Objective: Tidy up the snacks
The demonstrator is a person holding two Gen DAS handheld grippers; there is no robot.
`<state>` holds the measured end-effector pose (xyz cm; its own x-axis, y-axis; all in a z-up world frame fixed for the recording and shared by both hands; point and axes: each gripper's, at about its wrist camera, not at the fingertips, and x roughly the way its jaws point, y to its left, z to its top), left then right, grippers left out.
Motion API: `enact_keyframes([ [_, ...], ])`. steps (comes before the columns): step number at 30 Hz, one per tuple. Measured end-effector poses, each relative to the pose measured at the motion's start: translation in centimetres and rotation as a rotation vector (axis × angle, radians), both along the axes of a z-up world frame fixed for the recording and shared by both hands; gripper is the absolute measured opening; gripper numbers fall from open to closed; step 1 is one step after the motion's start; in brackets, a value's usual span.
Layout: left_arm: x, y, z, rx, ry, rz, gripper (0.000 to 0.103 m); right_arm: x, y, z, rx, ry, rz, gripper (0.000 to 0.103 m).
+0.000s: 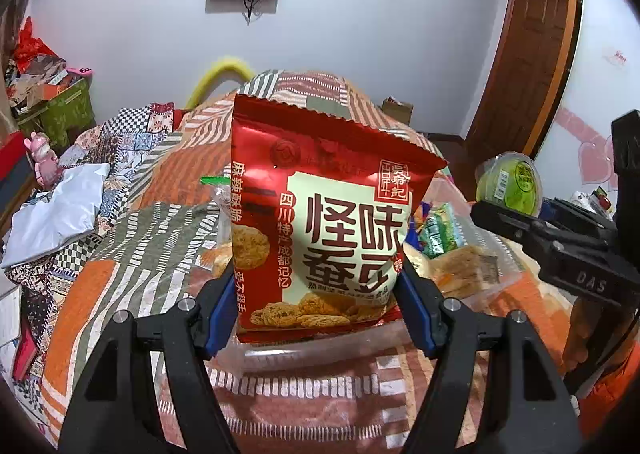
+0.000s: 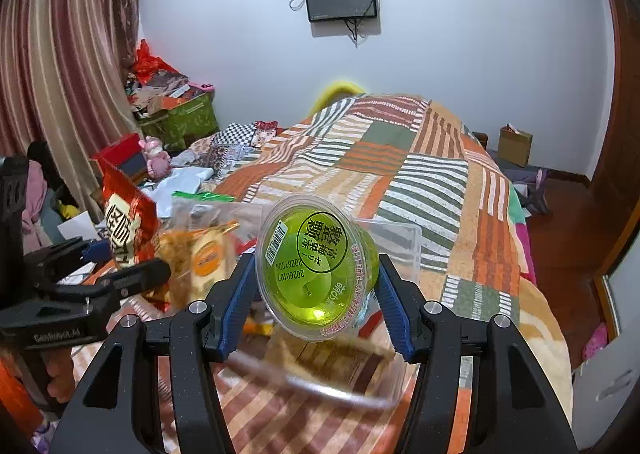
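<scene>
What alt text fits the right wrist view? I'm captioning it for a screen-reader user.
The right gripper is shut on a green jelly cup, tilted lid toward the camera, above a striped patchwork bedspread. At left, the left gripper holds a red snack bag.

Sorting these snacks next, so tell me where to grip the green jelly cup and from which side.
Grip the green jelly cup across its round side wall just under the lid rim, from the lid side, as the right hand-held gripper does: the tapered wall suits opposing pads.

Patchwork-quilted bed (image 2: 400, 158), clear plastic container (image 2: 400, 238), wrapped snacks (image 2: 200, 254), grey bag (image 1: 56, 210)
</scene>
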<state>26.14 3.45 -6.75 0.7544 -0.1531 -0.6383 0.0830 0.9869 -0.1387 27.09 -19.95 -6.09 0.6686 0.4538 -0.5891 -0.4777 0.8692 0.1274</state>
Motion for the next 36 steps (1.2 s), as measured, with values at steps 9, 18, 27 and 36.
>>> enact_keyframes([
  [9,0.8,-0.5,-1.2,0.019,0.022,-0.010,0.070,2.3,0.4,-2.8,-0.018,0.106,-0.011,0.055],
  [18,0.6,-0.9,-1.7,0.046,0.030,-0.014,0.070,2.0,0.6,-3.1,-0.044,0.118,-0.007,0.057],
  [27,-0.6,-0.3,-0.3,0.026,-0.002,-0.002,0.072,0.9,-0.1,-1.7,-0.032,0.078,-0.012,0.060],
  [36,-5.0,0.0,4.3,-0.008,-0.133,0.013,0.073,-3.1,-1.1,2.5,0.011,-0.036,0.000,0.061],
])
